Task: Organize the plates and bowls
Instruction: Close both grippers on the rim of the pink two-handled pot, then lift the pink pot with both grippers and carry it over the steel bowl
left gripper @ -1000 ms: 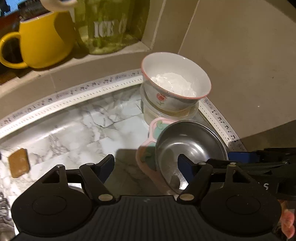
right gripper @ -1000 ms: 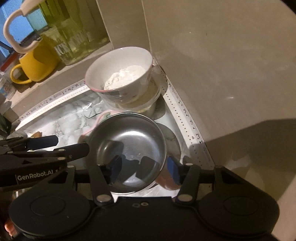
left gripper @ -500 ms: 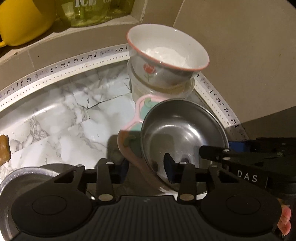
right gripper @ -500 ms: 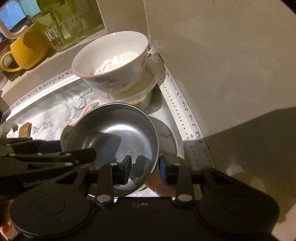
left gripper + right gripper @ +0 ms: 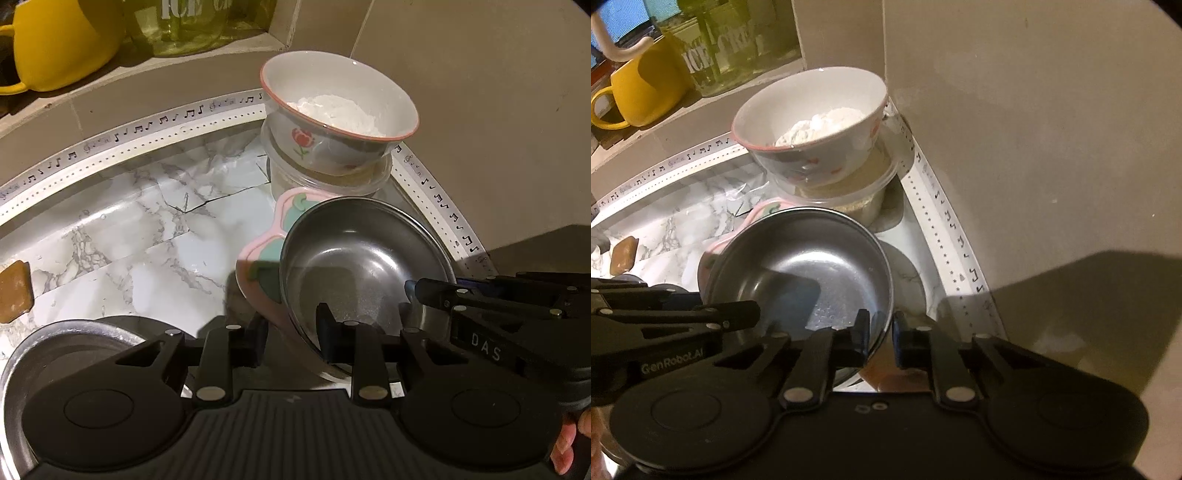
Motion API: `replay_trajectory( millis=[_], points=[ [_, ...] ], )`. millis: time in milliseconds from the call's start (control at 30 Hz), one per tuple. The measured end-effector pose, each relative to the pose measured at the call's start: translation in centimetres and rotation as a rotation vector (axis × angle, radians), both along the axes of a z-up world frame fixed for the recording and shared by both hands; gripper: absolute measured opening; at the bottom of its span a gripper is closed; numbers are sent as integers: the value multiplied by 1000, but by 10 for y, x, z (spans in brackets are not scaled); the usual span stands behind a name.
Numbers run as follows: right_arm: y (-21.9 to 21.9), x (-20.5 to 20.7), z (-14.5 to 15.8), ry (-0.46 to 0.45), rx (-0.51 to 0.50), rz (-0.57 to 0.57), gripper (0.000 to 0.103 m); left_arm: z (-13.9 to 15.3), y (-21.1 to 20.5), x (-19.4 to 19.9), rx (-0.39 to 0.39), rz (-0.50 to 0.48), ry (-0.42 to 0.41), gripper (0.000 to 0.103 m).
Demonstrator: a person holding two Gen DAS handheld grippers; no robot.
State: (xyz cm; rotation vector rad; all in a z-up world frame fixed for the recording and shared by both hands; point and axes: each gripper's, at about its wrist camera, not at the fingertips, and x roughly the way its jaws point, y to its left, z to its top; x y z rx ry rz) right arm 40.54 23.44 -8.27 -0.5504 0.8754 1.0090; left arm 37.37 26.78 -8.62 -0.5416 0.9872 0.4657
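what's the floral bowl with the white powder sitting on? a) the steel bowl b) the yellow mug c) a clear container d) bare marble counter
c: the floral bowl rests in the mouth of a clear container, behind the steel bowl.

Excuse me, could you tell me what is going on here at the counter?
A person holds two claws, both closing on the rim of a steel bowl that sits on a pink plate on the marble counter. The left claw takes the near-left rim, the right claw the near-right. Behind stands a floral bowl of white powder.
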Motion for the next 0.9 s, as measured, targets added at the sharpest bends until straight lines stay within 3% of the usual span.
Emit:
replay_trajectory(
  millis=[133,267,367,533,900],
  points=[
    [-2,-4,4,-24,11,5,12,6,2,-7,-1,11,-16,26],
    [-7,-12,11,-45,23,5,12,19,-3,-16,50,-9,-31,26],
    [-11,-21,21,-76,43,18,12,28,-2,-23,28,-2,-38,24],
    [-17,-28,36,-53,50,20,11,50,-2,-42,44,-15,-36,24],
    [-22,-89,74,-83,64,102,11,83,7,-108,68,20,-10,24]
  ],
)
